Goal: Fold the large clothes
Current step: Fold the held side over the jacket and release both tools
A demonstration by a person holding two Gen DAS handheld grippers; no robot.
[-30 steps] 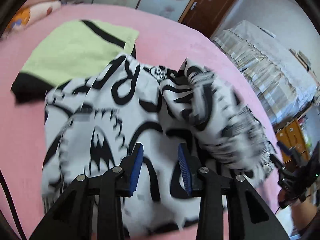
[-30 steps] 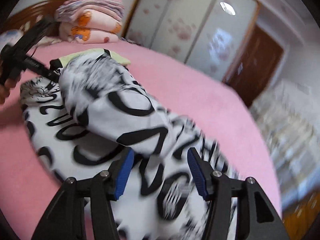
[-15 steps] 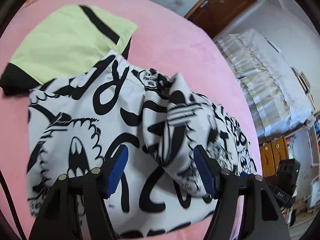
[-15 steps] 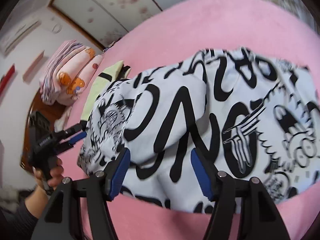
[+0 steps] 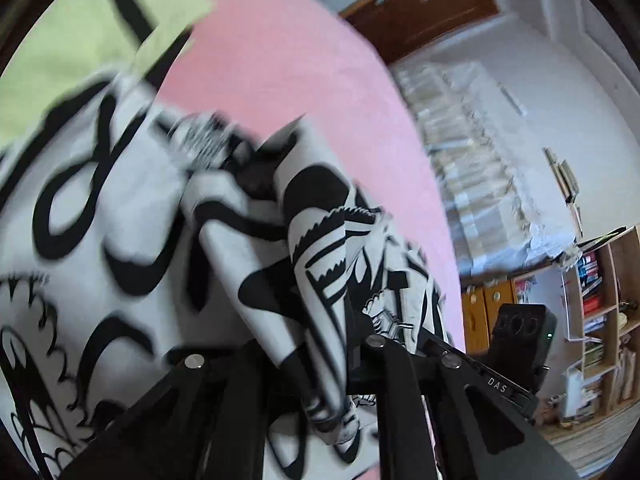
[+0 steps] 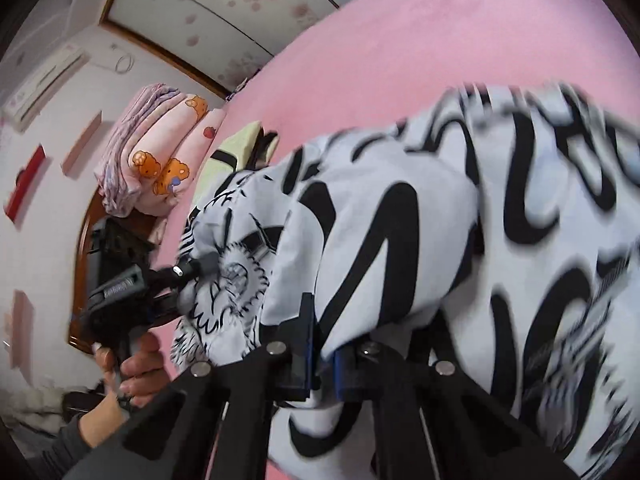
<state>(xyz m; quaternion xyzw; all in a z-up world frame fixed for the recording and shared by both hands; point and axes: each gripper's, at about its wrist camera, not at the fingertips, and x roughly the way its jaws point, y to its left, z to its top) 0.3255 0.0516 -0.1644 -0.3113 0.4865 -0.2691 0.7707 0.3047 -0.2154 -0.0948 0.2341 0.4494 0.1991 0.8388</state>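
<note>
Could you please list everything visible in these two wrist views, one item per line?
printed garment: one, white with black lettering and cartoon figures, bunched on the bed, pinched by both tongs
yellow-green garment: one, with black trim, flat beyond the printed one
bed cover: one, pink, under both garments
folded bedding: one stack, pink with orange bears, at the head of the bed
wardrobe doors: pale with pink flower marks, behind the bed
door: one, brown wood
covered furniture: under a clear sheet, beside the bed
bookshelf: one, light wood, holding books
left tongs: black, shut on a fold of fabric
right tongs: black with blue pads, shut on fabric
left hand: one, gripping the left tool's handle
</note>
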